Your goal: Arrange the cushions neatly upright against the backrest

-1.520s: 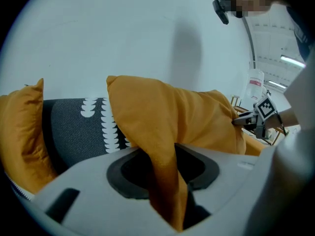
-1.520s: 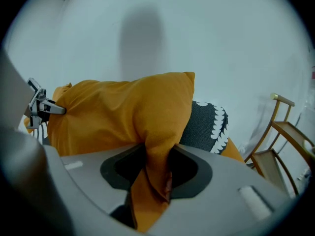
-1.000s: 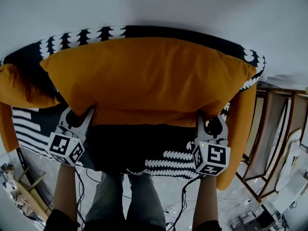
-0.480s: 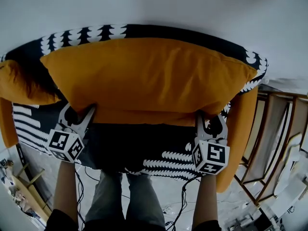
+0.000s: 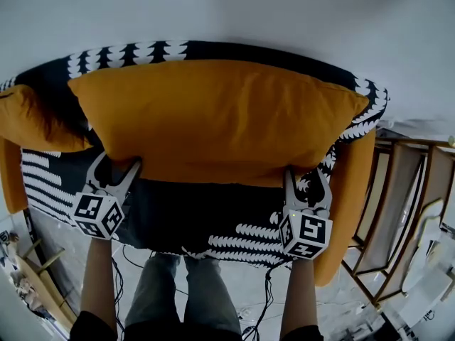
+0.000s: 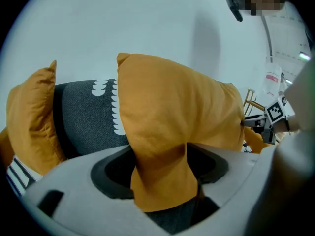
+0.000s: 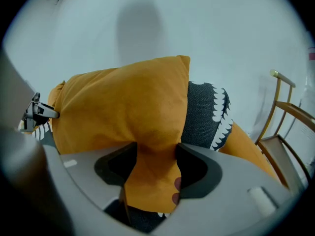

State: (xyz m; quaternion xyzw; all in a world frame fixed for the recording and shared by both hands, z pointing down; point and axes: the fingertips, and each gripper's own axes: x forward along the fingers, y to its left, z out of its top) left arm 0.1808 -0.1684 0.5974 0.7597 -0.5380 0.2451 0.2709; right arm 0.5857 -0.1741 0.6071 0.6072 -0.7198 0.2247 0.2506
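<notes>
A big orange cushion (image 5: 213, 119) stands upright against the black-and-white patterned backrest (image 5: 128, 50) of a sofa. My left gripper (image 5: 115, 163) is at its lower left corner and my right gripper (image 5: 307, 175) at its lower right corner. Both sets of jaws have just been opening. In the left gripper view the cushion's corner (image 6: 162, 176) hangs loosely between the spread jaws of the left gripper (image 6: 160, 151). In the right gripper view the other corner (image 7: 150, 181) sits between the parted jaws of the right gripper (image 7: 156, 151), the fabric still brushing them.
A smaller orange cushion (image 5: 28, 119) leans at the sofa's left end, and an orange cushion (image 5: 350, 204) hangs down its right end. The patterned seat (image 5: 213, 222) lies below the grippers. A wooden chair (image 5: 405, 190) stands right of the sofa. Cables (image 5: 263, 297) lie on the floor by my legs.
Both grippers' fingers have spread wider apart at the cushion's lower corners. The cushion has settled slightly back against the backrest. The hands have hardly moved.
</notes>
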